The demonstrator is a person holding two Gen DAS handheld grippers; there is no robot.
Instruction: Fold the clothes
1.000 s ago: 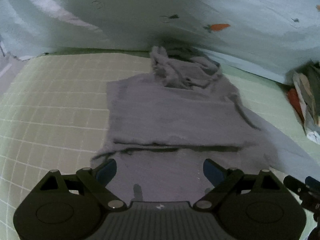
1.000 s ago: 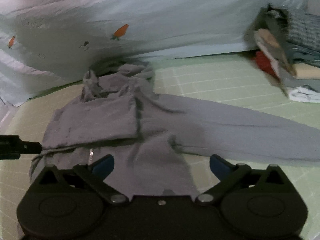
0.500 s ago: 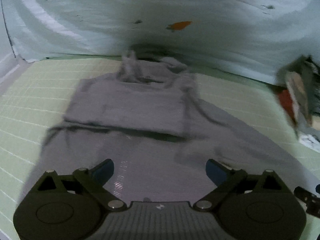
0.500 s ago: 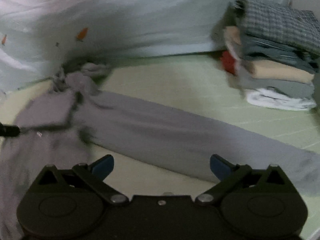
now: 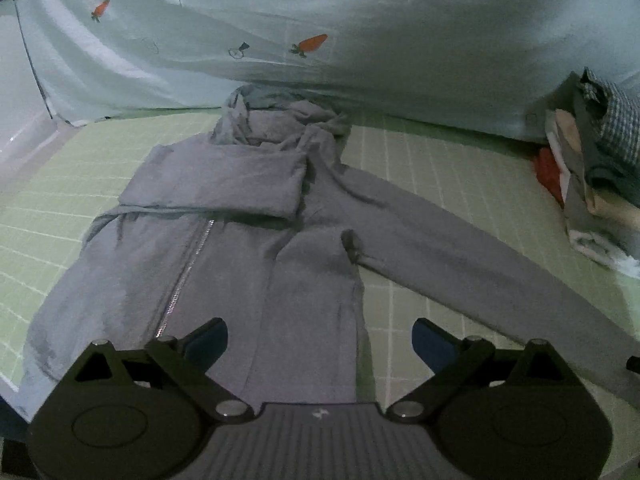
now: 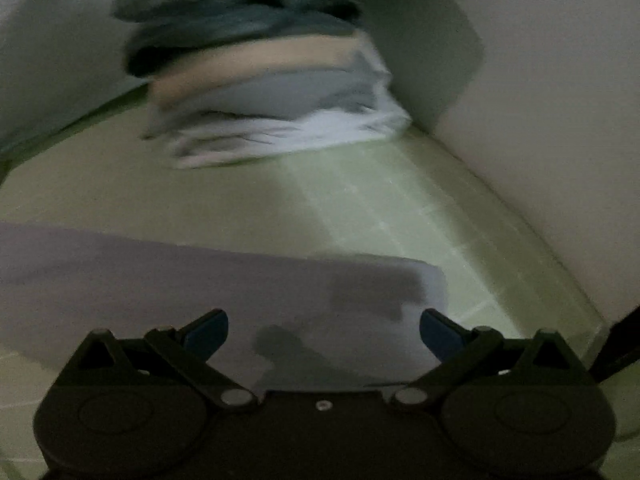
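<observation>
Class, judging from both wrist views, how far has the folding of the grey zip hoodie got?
Done: one sleeve already lies folded across the chest of the grey zip hoodie; a stack of folded clothes sits nearby. In hand: nothing gripped; the open right gripper is over the cuff of the outstretched sleeve. Left: fold that sleeve in, then the body and hood. The left gripper is open.

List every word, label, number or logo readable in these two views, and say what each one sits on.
No readable words or numbers in either view.
Left gripper: a small pale mark on its ribbed body, too small to read.
Pale sheet: printed carrots and small doodles only, no lettering.
Grey jacket, pile of folded clothes: no label visible; the pile is blurred.
</observation>
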